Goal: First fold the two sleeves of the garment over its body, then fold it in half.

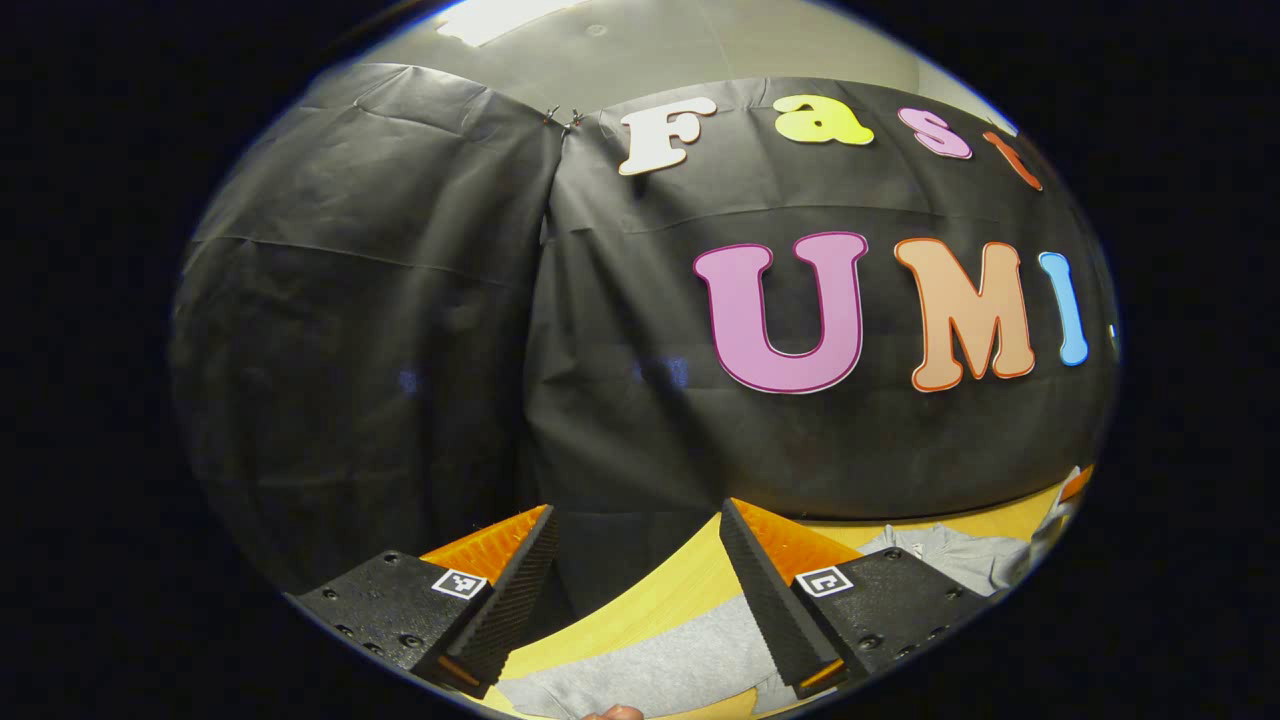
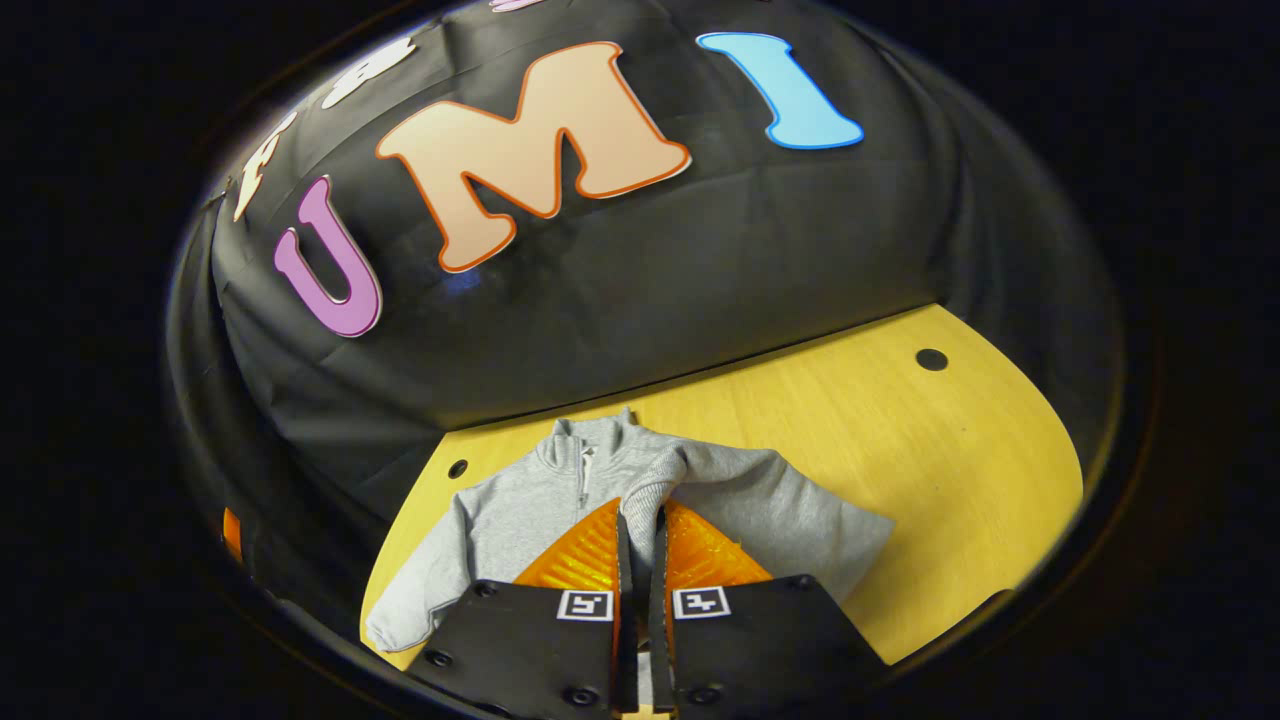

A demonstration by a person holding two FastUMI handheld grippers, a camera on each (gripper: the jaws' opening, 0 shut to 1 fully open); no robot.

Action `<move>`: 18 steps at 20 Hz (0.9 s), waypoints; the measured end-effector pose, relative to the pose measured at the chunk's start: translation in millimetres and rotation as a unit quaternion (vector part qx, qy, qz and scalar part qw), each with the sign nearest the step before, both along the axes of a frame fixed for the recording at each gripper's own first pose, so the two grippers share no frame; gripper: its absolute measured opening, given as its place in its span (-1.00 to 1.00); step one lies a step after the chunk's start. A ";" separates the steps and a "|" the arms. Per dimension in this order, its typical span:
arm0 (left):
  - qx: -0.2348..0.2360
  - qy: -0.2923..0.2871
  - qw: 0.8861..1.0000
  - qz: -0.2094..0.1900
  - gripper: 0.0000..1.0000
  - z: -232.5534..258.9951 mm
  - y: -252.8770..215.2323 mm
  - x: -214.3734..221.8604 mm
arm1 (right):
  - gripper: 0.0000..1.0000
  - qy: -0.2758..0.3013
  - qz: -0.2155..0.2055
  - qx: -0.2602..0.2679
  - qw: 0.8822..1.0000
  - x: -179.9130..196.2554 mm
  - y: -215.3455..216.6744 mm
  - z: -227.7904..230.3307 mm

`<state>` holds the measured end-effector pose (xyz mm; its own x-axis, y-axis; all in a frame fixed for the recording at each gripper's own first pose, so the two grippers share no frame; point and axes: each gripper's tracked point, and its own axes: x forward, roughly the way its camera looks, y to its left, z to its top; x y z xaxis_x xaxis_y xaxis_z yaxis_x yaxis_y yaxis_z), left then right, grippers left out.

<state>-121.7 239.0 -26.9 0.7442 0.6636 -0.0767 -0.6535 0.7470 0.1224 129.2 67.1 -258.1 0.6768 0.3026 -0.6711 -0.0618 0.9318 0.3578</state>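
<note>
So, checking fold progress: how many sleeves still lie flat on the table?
1. The left-side sleeve lies out on the table. The other sleeve is pinched in the right gripper.

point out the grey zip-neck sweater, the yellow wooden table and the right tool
grey zip-neck sweater (image 2: 540, 490), right gripper view, on its chest
yellow wooden table (image 2: 900, 450), right gripper view, on bare top
right tool (image 2: 640, 545), right gripper view, between fingertips pinching a sleeve

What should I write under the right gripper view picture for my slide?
The right gripper pinches a sleeve cuff over a grey zip-up top on a yellow table.
</note>
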 end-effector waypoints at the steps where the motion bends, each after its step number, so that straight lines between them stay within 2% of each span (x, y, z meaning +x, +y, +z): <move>1: 0.001 0.001 1.000 0.001 0.92 -0.7 2.9 -1.8 | -0.85 -0.002 0.005 0.004 1.000 2.2 9.9 0.2; 8: -0.002 0.011 1.000 0.007 0.93 -11.5 20.9 -16.0 | -0.85 0.003 0.051 0.028 0.998 13.1 100.4 -12.0; 18: -0.009 0.032 0.999 0.039 0.93 -30.8 66.0 -49.2 | -0.86 0.038 0.147 0.022 0.988 -9.3 243.9 -62.2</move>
<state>-170.9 305.0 -57.8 0.6836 0.7173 -0.1347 -0.7008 0.6967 0.1536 119.9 311.0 -320.3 0.5042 0.5092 -0.6975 -0.2989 0.8606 0.4123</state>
